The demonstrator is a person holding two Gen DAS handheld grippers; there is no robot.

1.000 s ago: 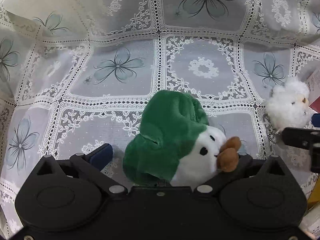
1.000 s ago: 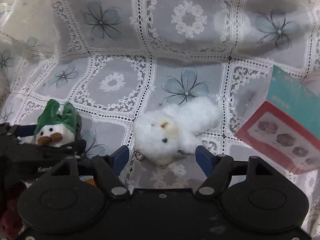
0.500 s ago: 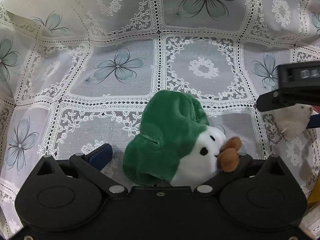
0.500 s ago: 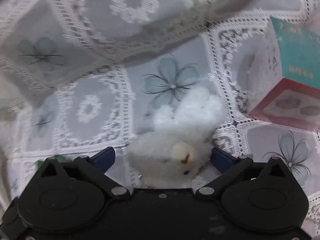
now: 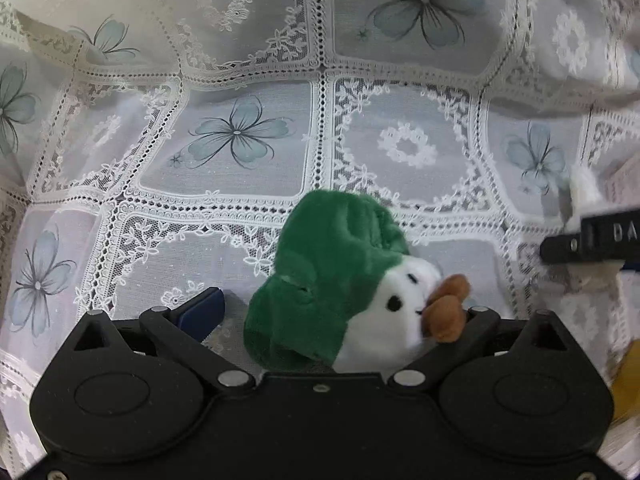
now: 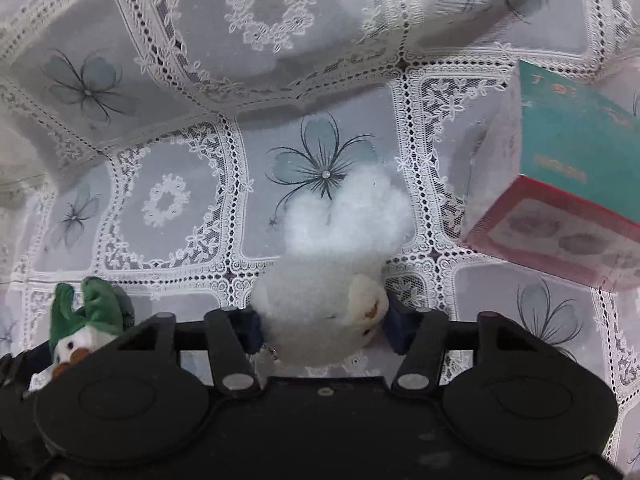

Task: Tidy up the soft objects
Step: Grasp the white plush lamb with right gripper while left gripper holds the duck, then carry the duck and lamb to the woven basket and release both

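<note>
On the lace tablecloth point(image 6: 192, 148): right gripper point(image 6: 322, 326) jaws just closed, pads now squeezing the white fluffy toy point(image 6: 320, 280), ready to lift. Left gripper point(image 5: 332, 312) spread wide around the green-hooded plush point(image 5: 340, 280), not gripping; grab it next, I reckon.

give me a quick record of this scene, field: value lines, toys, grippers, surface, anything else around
surface: lace tablecloth with blue flower print
toy 1: green and white plush, lying between the left gripper fingers
toy 2: fluffy white plush, between the right gripper pads
left gripper: open; its one visible pad stands clear of the toy
right gripper: jaws just closed in, pads pressing the white plush on both sides
other: teal and red box, right of the white plush
</note>
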